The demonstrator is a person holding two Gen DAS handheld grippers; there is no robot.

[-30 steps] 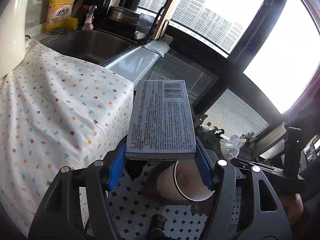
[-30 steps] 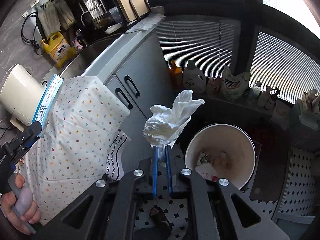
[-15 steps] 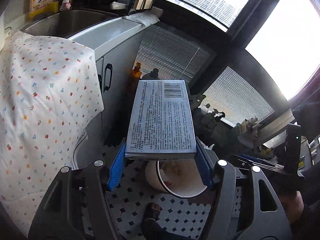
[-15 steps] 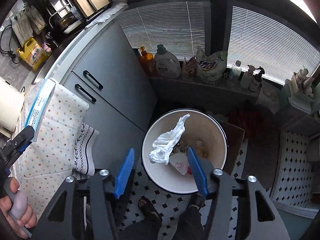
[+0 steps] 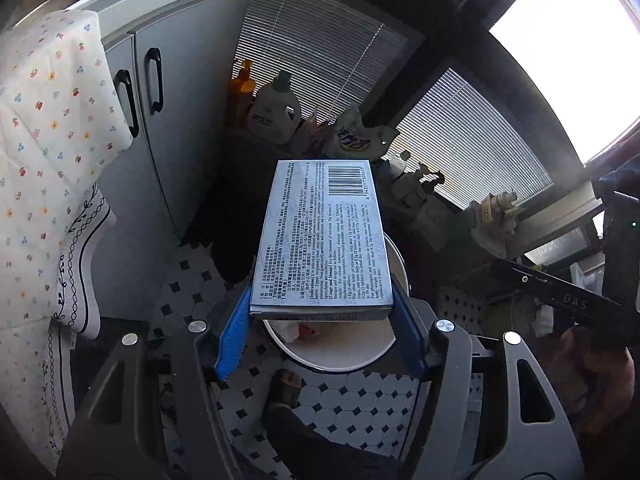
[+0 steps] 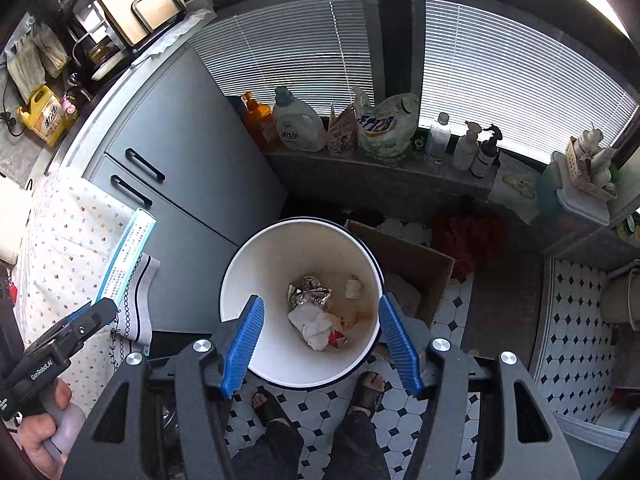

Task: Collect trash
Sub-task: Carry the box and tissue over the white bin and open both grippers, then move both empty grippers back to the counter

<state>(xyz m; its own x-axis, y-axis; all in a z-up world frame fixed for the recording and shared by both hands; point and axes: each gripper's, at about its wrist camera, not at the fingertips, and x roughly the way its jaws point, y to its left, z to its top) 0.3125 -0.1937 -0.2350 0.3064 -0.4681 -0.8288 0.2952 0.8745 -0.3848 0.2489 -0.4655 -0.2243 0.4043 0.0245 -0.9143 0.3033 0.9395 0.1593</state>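
A flat grey-blue carton (image 5: 320, 236) with a barcode and fine print sticks out forward from my left gripper (image 5: 322, 308), which is shut on its sides. Below it stands the white trash bin (image 5: 340, 356), partly hidden by the carton. In the right wrist view, my right gripper (image 6: 320, 306) hangs open and holds nothing, right above the bin (image 6: 288, 252). A crumpled white tissue (image 6: 314, 326) lies at the bin's bottom with foil and other scraps. The carton (image 6: 128, 256) shows edge-on at the left.
Grey cabinet doors (image 6: 180, 184) and a floral cloth (image 6: 68, 240) flank the bin on the left. A cardboard box (image 6: 416, 268) stands behind it. Detergent bottles (image 6: 300, 120) line the ledge below the blinds. The person's sandalled feet (image 6: 370, 390) stand on the tiled floor.
My right gripper opened and the white tissue fell into the bin. Both grippers swung away from the counter toward the bin and tipped downward, the left still gripping the carton.
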